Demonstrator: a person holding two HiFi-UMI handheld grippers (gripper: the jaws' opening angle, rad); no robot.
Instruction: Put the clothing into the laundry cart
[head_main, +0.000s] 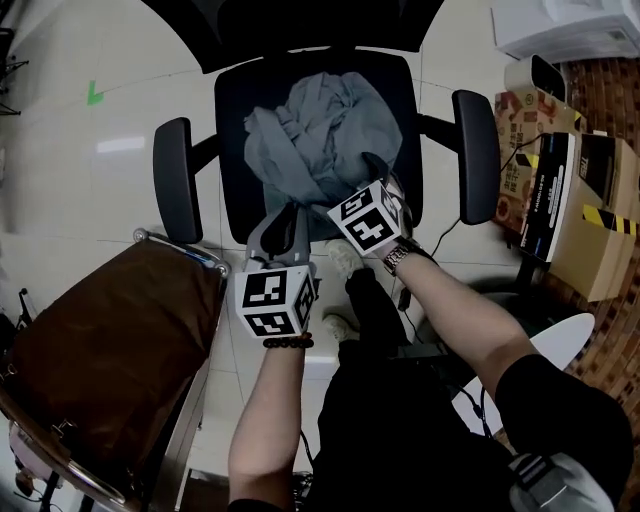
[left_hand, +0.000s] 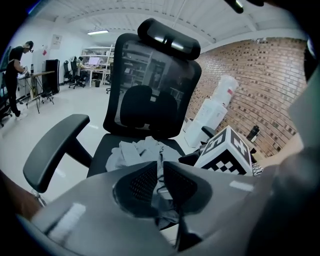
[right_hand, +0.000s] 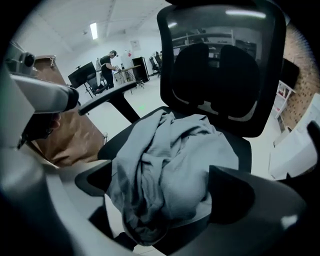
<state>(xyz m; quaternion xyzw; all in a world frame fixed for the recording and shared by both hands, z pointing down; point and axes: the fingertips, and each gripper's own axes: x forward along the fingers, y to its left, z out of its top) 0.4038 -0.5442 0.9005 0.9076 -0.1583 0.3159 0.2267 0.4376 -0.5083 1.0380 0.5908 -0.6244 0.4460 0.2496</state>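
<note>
Grey clothing (head_main: 320, 130) on chair seat (head_main: 232, 110), ungripped between wide-spread right gripper (right_hand: 160, 189) jaws; left gripper (left_hand: 161, 182) nearly closed; brown-lined laundry cart (head_main: 186, 250) alongside

1. Head view: bright, even overhead light; a soft glare patch lies on the pale floor (head_main: 120, 145) at 10 o'clock.
2. Gripper views: strong fisheye bending, black corners all round, near foreground blurred.
3. Right gripper view: ceiling strip light (right_hand: 93, 30) glows at 11 o'clock; grey clothing (right_hand: 165, 170) sharp, with softly shadowed folds.
</note>
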